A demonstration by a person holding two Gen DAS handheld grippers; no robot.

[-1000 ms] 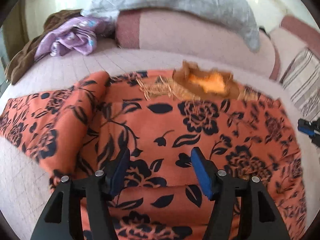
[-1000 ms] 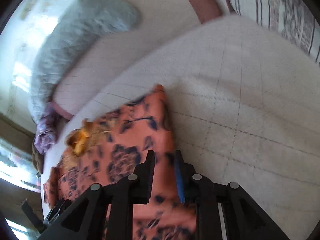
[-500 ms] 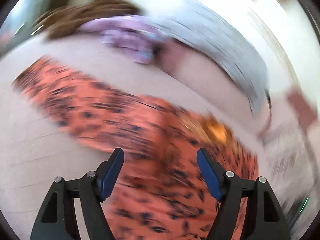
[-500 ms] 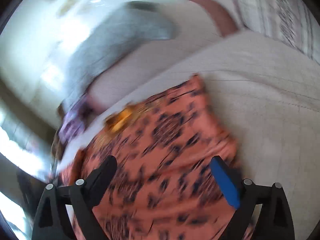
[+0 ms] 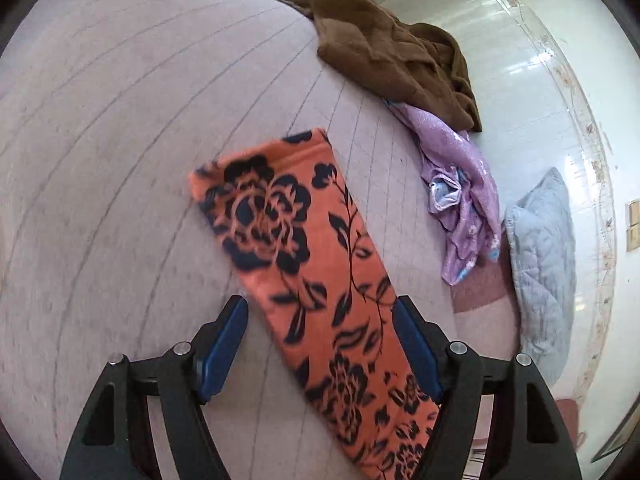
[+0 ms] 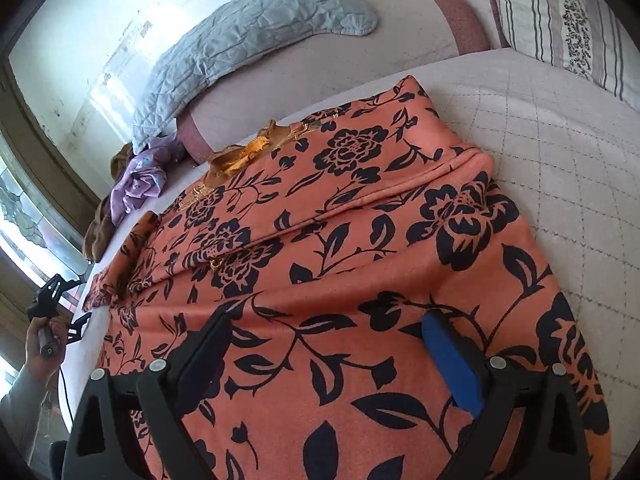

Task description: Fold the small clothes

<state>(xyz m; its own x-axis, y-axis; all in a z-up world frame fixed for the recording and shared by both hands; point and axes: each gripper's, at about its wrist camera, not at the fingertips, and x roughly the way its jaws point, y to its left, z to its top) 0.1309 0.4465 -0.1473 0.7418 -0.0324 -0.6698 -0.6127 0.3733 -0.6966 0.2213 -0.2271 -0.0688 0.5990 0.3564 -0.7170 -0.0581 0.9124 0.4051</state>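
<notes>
Folding stage: an early part of the job was judged to be in hand, since the orange floral garment [image 6: 360, 208] was seen spread over the bed [image 5: 120, 120] with only one fold line across its body.
Garment position: it was laid flat on the quilted bedcover, its gold-trimmed neckline [image 6: 240, 156] turned toward the headboard end.
Sleeve: a long strip of the same print [image 5: 304, 260] was stretched out flat on the cover, well apart from the other clothes; it was taken to be a sleeve, though the fisheye view left this uncertain.
Left tool [image 5: 320, 344]: the fingers were held wide apart, one on each side of the strip, and nothing was clamped between them.
Right tool [image 6: 332, 364]: the fingers were spread apart above the lower body of the garment, and no cloth was gripped.
Done: the garment was laid out and smoothed, and one crosswise fold was perhaps begun.
Left to do: the sleeve was yet to be brought in over the body, and the final folds were yet to be made.
Other clothes: a purple garment [image 5: 464, 200] and a brown one [image 5: 392, 48] were heaped unfolded at the far edge of the bed.
Pillows: a grey quilted pillow [image 6: 248, 36] was propped by the wall.
</notes>
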